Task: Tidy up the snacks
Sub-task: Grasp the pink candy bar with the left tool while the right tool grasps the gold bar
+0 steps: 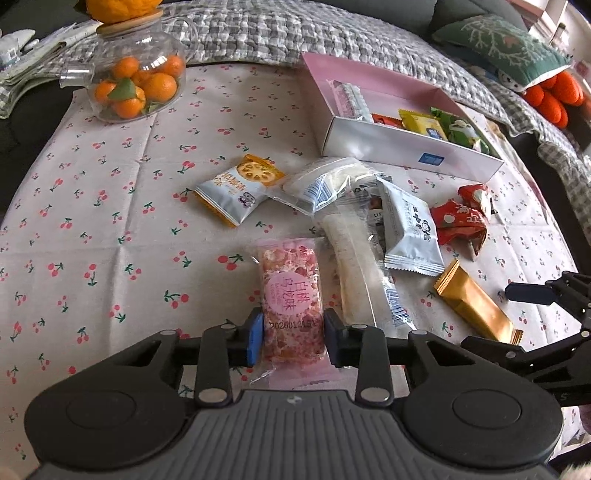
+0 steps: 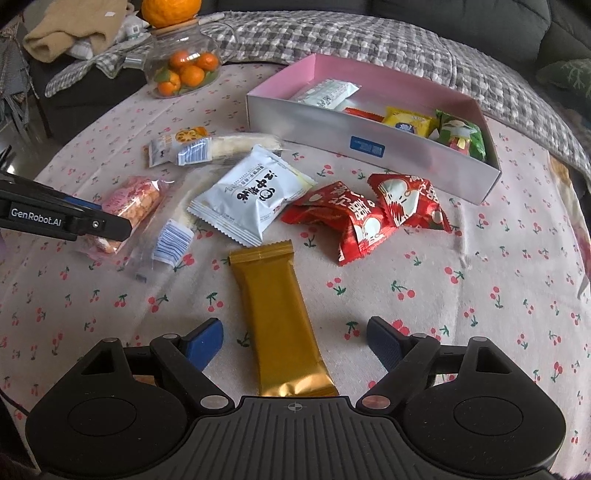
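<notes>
My left gripper (image 1: 293,338) is shut on a pink snack bar (image 1: 291,302), which also shows in the right wrist view (image 2: 133,201) at the left. My right gripper (image 2: 295,343) is open, its fingers on either side of a gold bar packet (image 2: 280,314) lying on the cloth; that packet also shows in the left wrist view (image 1: 476,302). A pink-lined box (image 2: 373,147) at the back holds several snacks. Loose on the cloth lie a white packet (image 2: 255,195), two red packets (image 2: 373,214), clear-wrapped rolls (image 1: 354,258) and an orange-white packet (image 1: 240,188).
A glass teapot of small oranges (image 1: 136,81) stands at the back left with a large orange on its lid. The cherry-print tablecloth (image 1: 110,240) covers the table. A checked blanket (image 1: 295,33) and a green cushion (image 1: 506,48) lie behind.
</notes>
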